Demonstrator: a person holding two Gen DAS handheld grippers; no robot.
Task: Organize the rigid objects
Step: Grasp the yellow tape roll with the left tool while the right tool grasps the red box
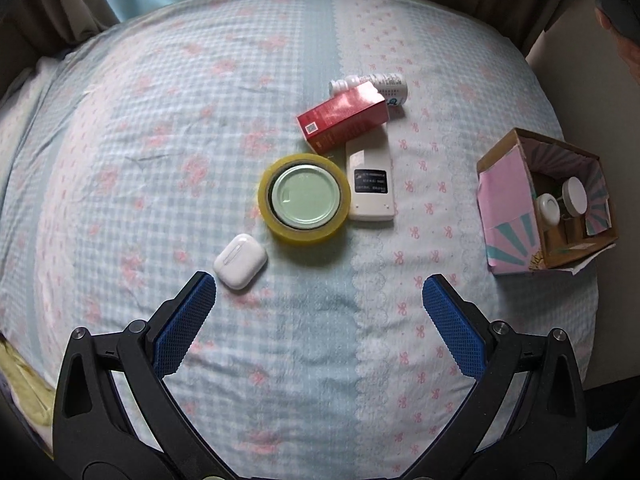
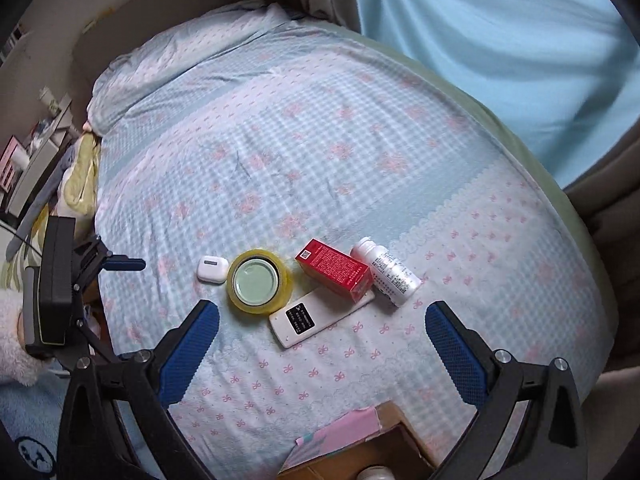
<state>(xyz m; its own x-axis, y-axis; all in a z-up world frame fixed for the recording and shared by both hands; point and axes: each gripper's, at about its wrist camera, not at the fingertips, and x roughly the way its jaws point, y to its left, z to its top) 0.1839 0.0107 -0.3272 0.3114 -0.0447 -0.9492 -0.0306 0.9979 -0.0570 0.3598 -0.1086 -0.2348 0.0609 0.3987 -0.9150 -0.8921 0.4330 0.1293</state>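
Observation:
On the bed lie a white earbud case (image 1: pixel 240 261) (image 2: pixel 212 268), a yellow tape roll (image 1: pixel 304 198) (image 2: pixel 258 282) ringed around a round tin lid (image 1: pixel 307 196), a white remote (image 1: pixel 370 184) (image 2: pixel 316 318), a red box (image 1: pixel 344 118) (image 2: pixel 334 269) and a white bottle (image 1: pixel 380 86) (image 2: pixel 390 272). The red box leans on the remote's far end. My left gripper (image 1: pixel 319 290) hovers open just short of the earbud case. My right gripper (image 2: pixel 322 316) is open above the remote, holding nothing.
A pink and brown cardboard box (image 1: pixel 508 200) (image 2: pixel 360 428) stands open at the bed's right side with two white jars (image 1: pixel 560 202) inside. A pillow (image 2: pixel 180 52) lies at the bed's head. Light blue curtains (image 2: pixel 500 40) hang beyond the bed.

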